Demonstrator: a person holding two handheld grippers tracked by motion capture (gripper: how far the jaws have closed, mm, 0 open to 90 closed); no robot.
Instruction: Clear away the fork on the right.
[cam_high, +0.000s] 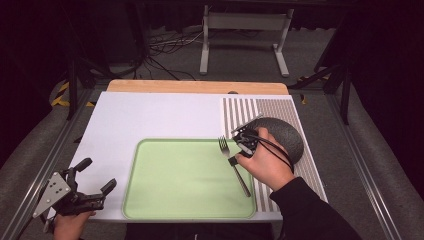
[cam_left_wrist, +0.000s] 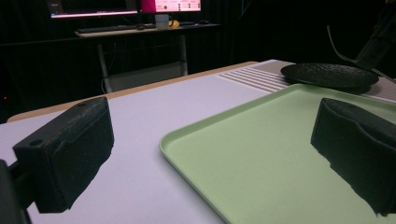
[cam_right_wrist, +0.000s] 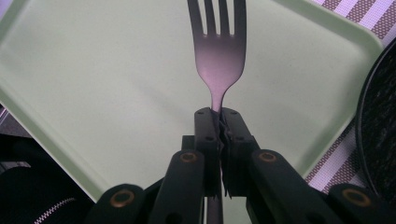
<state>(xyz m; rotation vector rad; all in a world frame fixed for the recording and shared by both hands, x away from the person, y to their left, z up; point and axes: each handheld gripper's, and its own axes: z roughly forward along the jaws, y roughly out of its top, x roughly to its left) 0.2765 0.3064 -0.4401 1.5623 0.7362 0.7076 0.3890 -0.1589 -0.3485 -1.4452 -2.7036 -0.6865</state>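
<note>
Right tongs (cam_right_wrist: 219, 122) pinch the fork (cam_right_wrist: 218, 46) at its neck over the green tray (cam_high: 150, 190), toward 2 o'clock; lower it level, release gently; left tongs (cam_high: 95, 175) gape wide, idle at 8 o'clock.

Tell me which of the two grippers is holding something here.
The right gripper: its jaws are shut on the fork over the green tray. The left gripper sits open off the tray's left edge.

A pale green tray (cam_high: 185, 175) is seen on a white mat (cam_high: 150, 117). A brown-and-white striped mat (cam_high: 280, 110) is laid beside it, under a dark speckled plate (cam_high: 285, 132). The fork (cam_right_wrist: 218, 51) is silver; the desk (cam_high: 197, 86) edge is light wood.
</note>
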